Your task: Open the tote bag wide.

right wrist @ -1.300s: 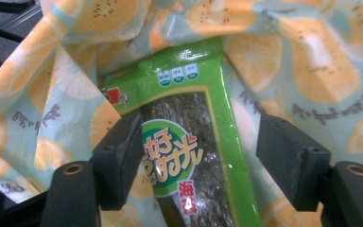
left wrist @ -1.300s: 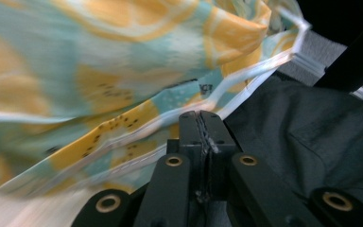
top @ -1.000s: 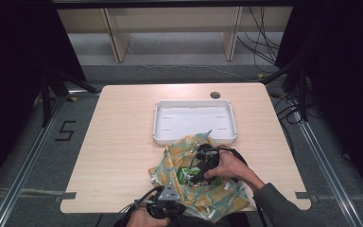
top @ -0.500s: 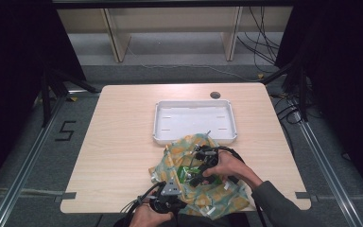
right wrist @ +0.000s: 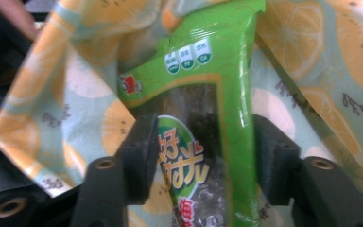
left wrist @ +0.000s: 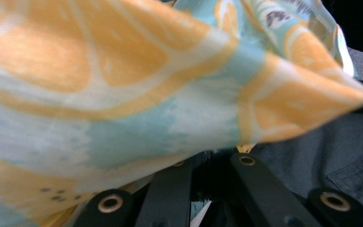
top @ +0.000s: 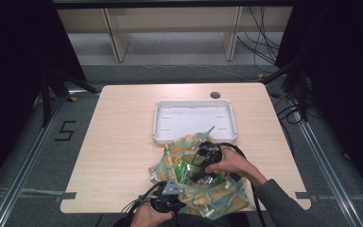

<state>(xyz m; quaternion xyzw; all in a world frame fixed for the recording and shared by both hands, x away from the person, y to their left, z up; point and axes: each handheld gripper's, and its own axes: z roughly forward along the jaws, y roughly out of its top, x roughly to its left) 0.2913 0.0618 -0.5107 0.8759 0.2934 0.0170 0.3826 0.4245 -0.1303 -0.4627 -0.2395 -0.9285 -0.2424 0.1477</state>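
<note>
A cloth bag (top: 217, 194) printed with orange slices on pale blue lies crumpled at the table's near edge. My left gripper (top: 178, 190) sits at its near side, shut on a fold of the bag (left wrist: 123, 94) that drops between the jaws of the left gripper (left wrist: 208, 161). A green snack packet (top: 184, 169) lies in the bag's opening. My right gripper (top: 194, 172) reaches in from the right. Its jaws have just been closing, and the right gripper (right wrist: 207, 156) now has its pads against both sides of the packet (right wrist: 217, 71), with bag cloth (right wrist: 312, 56) behind.
A white rectangular tray (top: 158, 123) stands empty just beyond the bag, mid-table. The wooden table (top: 118, 151) has bare room on its left half. A round cable hole (top: 215, 95) sits near the far edge. The person's sleeve (top: 283, 208) comes in at bottom right.
The right hand and its gripper have edged slightly away from me over the bag's opening. The bag, the left hand and the tray stay where they were.
</note>
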